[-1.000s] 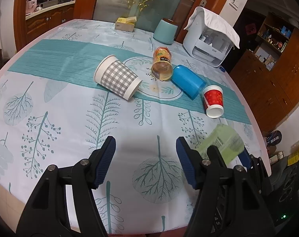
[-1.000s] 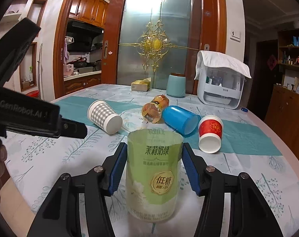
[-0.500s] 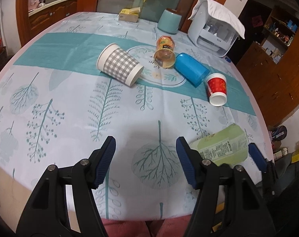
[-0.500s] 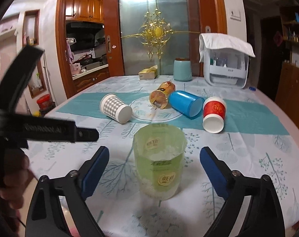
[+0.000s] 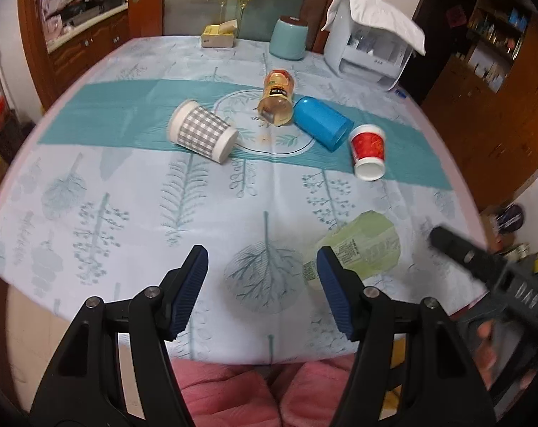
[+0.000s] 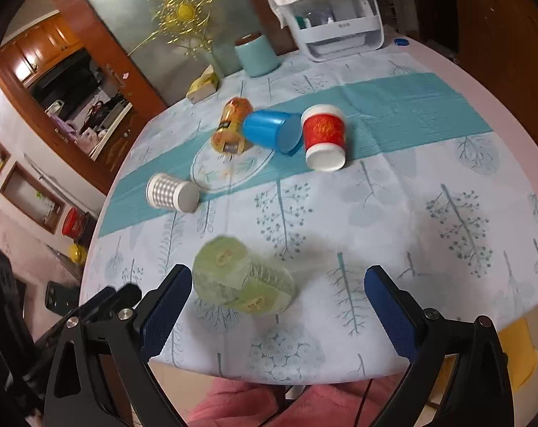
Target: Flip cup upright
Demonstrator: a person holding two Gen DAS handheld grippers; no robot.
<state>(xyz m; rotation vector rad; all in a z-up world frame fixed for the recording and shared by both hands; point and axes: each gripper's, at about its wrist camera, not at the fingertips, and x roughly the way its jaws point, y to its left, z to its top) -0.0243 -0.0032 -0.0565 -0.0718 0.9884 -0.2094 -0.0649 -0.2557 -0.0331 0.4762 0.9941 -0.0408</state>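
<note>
Left wrist view: left gripper [image 5: 263, 286] sits wide open over the near edge of the table [image 5: 91, 220], nothing between its blue pads [image 5: 190, 295]. Green cup [image 5: 361, 249] stands on the tablecloth just right of the right-hand pad, partly hidden behind it; it reads as tilted in the fisheye, so whether it is fully upright is hard to call from here. Farther back along the teal stripe, all lying on their sides: checked cup [image 5: 201, 131], amber jar [image 5: 277, 98], blue cup [image 5: 322, 122], red cup [image 5: 369, 151]. Amber jar and blue cup touch or nearly touch. At the far edge: yellow box [image 5: 219, 35], teal canister [image 5: 289, 38], white appliance [image 5: 370, 48] with a cloth over it. Right gripper [image 5: 489, 267] shows as a blurred black body at the right edge, clear of the green cup.

Right wrist view: right gripper [image 6: 277, 306] spread wide, holding nothing. Green cup [image 6: 242, 281] sits between the pads, closer to the left one, not touching either as far as I can tell; motion-blurred. Checked cup [image 6: 171, 192], amber jar [image 6: 231, 128], blue cup [image 6: 272, 131] and red cup [image 6: 324, 138] lie on their sides beyond it, well apart from the gripper. Teal canister [image 6: 256, 53] and white appliance [image 6: 336, 14] at the back.
</note>
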